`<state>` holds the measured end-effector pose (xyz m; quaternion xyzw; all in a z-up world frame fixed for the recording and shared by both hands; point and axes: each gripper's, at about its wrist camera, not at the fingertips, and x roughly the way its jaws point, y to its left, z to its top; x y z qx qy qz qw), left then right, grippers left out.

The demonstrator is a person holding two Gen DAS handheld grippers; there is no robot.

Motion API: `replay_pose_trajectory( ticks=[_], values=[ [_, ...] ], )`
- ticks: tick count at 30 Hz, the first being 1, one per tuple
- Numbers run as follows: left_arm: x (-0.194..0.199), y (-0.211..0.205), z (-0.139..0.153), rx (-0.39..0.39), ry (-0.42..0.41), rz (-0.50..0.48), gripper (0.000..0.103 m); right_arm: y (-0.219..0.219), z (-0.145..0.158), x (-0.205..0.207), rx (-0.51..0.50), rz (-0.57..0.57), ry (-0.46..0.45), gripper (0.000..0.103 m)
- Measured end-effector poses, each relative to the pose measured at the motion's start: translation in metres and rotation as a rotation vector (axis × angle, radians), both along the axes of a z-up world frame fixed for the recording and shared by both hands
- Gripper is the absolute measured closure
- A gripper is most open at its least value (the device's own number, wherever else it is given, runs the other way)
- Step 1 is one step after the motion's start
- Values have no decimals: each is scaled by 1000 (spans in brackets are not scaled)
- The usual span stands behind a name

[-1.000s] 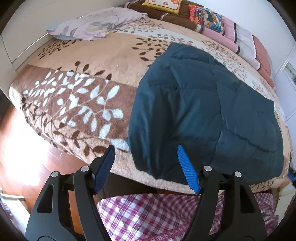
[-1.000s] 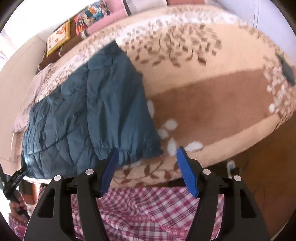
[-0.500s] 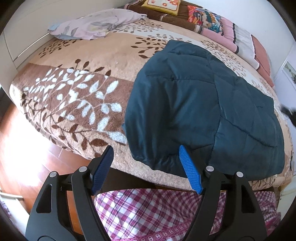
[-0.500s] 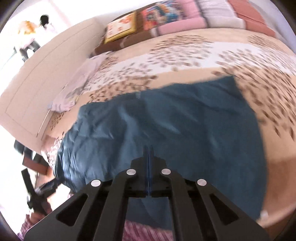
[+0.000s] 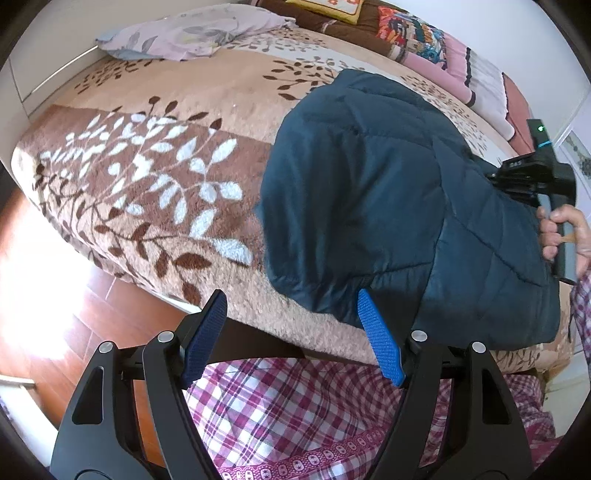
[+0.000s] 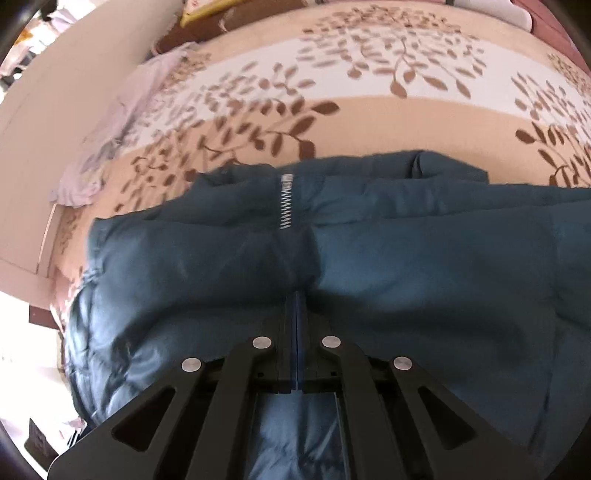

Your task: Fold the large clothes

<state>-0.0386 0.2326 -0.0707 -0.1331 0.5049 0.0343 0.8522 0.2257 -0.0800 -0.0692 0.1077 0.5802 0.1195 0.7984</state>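
Observation:
A dark teal quilted jacket [image 5: 388,192] lies folded on the bed, its near edge hanging over the bed's front side. My left gripper [image 5: 291,299] stands open at that edge; its right pad [image 5: 376,332] is beside the jacket's hem and nothing is between the pads. In the right wrist view the jacket [image 6: 424,266] fills the lower half, with a silver zipper [image 6: 286,206] running up its middle. My right gripper [image 6: 296,299] is shut low over the fabric just below the zipper, with nothing seen between its pads. The left wrist view shows a hand [image 5: 561,229] holding that gripper at the jacket's right side.
The bed carries a fleece blanket [image 5: 147,177] with a brown and white leaf print. A pale lilac garment [image 5: 184,33] lies at the far left corner. Folded blankets and cushions [image 5: 424,33] line the far side. Wooden floor [image 5: 48,295] lies left; a checked garment on the person [image 5: 295,413] sits below.
The right gripper shut and swept left from the bed's right part to over the jacket's middle. It now shows at the right of the left wrist view. The left gripper barely moved.

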Motion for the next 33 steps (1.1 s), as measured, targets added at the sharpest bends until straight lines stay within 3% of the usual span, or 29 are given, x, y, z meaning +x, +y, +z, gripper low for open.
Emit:
replay_pose_trajectory(
  ticks=[9, 17, 20, 26, 30, 33],
  values=[
    [2, -2, -2, -51, -3, -13, 31, 1, -30, 14, -28, 12, 77, 103],
    [-1, -9, 4, -118, -15, -30, 30, 0, -28, 15, -26, -5, 72, 103],
    [-3, -12, 8, -105, -30, -44, 29, 0, -12, 4, -38, 2, 40, 101],
    [-5, -16, 7, -99, -24, -46, 29, -6, 32, -60, 7, 70, -52, 100],
    [-4, -22, 7, -91, -24, -61, 29, -5, 16, -86, 34, 101, 10, 100],
    [-6, -25, 7, -85, -22, -75, 29, -2, -6, -83, 43, 96, 53, 103]
  ],
)
